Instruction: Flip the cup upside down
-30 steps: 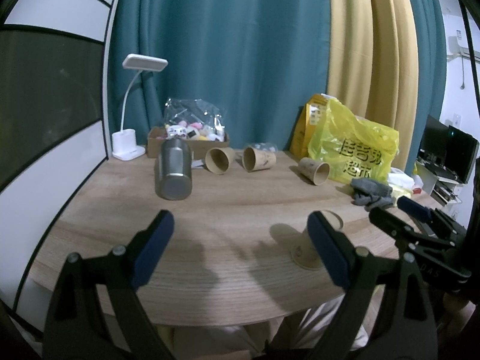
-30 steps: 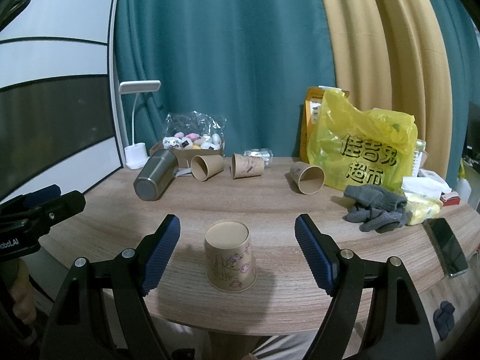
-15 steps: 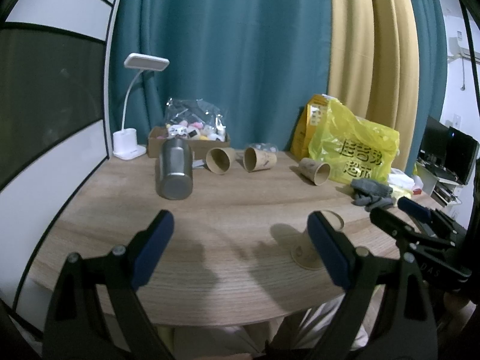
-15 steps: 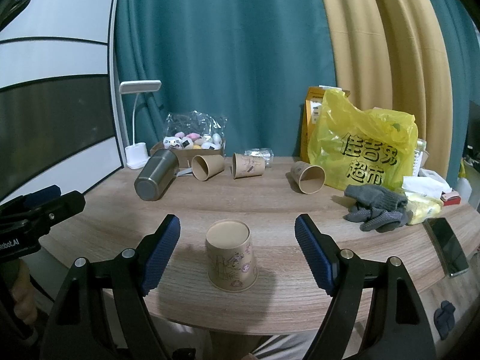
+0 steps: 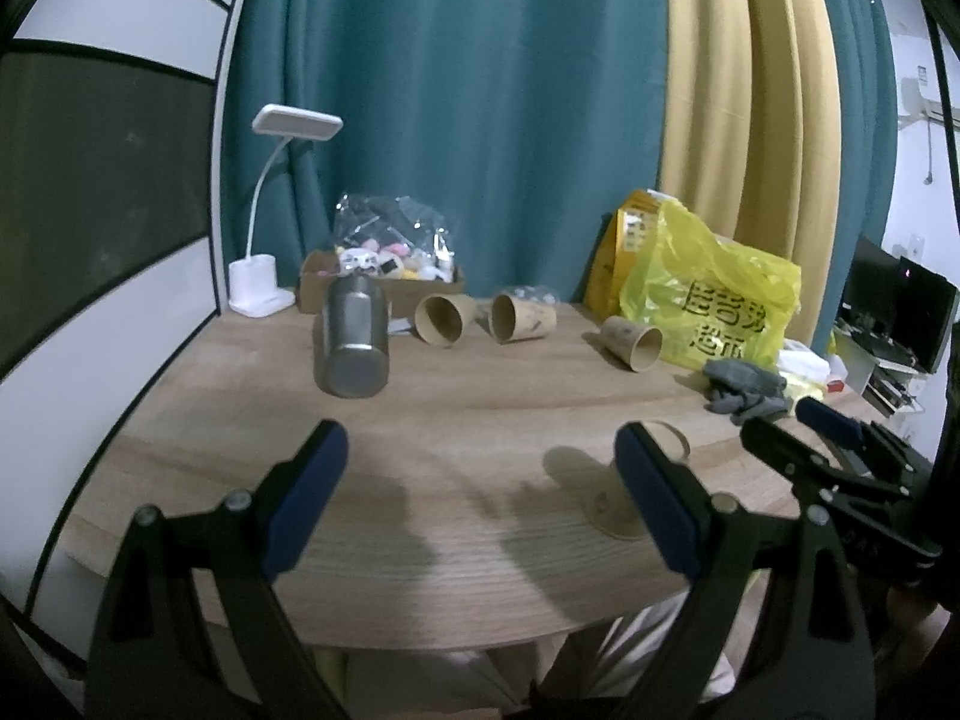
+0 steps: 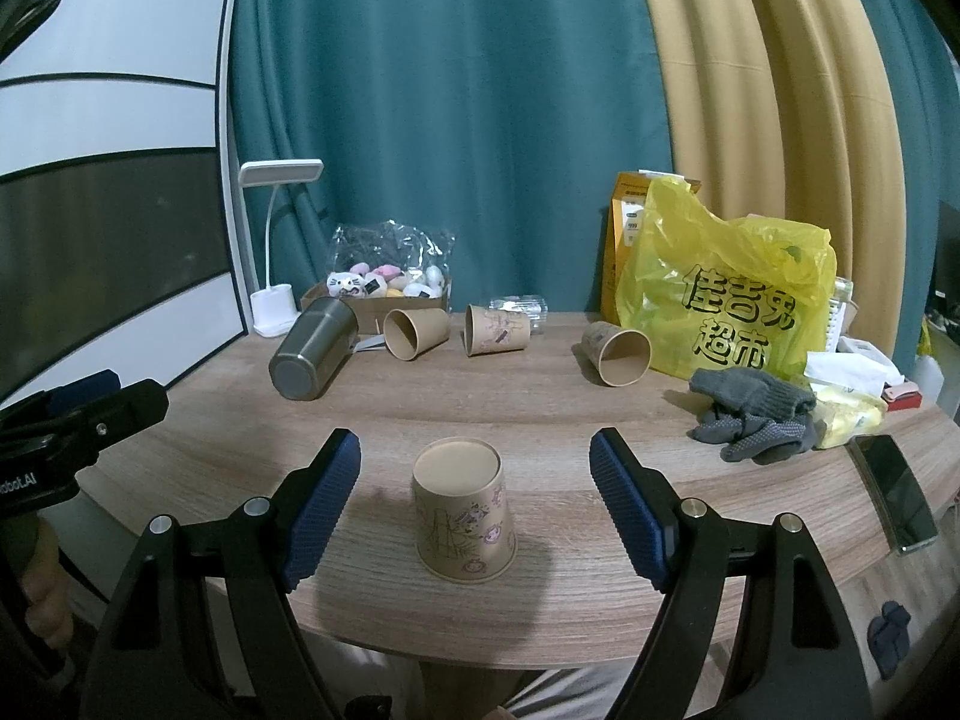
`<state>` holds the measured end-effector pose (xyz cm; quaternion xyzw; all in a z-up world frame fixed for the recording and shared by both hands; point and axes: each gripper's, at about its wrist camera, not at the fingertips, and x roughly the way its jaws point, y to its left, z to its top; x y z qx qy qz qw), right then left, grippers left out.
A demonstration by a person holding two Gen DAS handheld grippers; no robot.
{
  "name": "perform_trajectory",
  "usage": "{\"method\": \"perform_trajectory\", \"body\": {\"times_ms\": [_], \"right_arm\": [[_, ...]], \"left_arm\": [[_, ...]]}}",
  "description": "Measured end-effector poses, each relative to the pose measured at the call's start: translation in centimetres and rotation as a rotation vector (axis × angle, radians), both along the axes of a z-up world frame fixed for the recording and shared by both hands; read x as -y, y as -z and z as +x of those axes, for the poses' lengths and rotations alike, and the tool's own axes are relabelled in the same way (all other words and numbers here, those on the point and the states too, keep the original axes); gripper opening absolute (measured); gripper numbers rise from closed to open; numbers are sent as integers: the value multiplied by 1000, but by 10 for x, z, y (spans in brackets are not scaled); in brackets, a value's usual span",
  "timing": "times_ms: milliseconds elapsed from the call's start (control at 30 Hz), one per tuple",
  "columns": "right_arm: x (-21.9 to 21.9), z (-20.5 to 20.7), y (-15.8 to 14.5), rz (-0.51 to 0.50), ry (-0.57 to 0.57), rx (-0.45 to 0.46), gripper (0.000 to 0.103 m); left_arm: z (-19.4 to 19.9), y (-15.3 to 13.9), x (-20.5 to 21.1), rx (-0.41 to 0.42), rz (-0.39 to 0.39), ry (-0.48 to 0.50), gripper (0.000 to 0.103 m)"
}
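A brown paper cup (image 6: 464,516) with cartoon prints stands upside down near the table's front edge. My right gripper (image 6: 474,468) is open and empty, its blue pads on either side of the cup and apart from it. In the left wrist view the cup (image 5: 618,510) is half hidden behind my right pad. My left gripper (image 5: 480,474) is open and empty over bare table. The right gripper (image 5: 840,456) also shows at the right of that view.
Further back lie a steel tumbler (image 6: 312,348) and three paper cups (image 6: 414,333) (image 6: 497,330) (image 6: 618,351) on their sides. A yellow bag (image 6: 732,294), grey gloves (image 6: 750,414), a phone (image 6: 894,486), a toy box (image 6: 384,288) and a white lamp (image 6: 273,306) ring the table.
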<state>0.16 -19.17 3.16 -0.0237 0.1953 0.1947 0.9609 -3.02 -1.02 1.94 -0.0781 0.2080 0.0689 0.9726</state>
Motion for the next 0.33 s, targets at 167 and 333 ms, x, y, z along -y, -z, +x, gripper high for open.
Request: {"method": "perform_trajectory", "body": {"times_ms": [167,333], "right_arm": [[0,0,0,0,1,-2,82],[0,-1,0,-1,-2,-4,82]], "left_arm": [[0,0,1,1,-3,4,92],[0,3,1,-8,-14,2,92]]}}
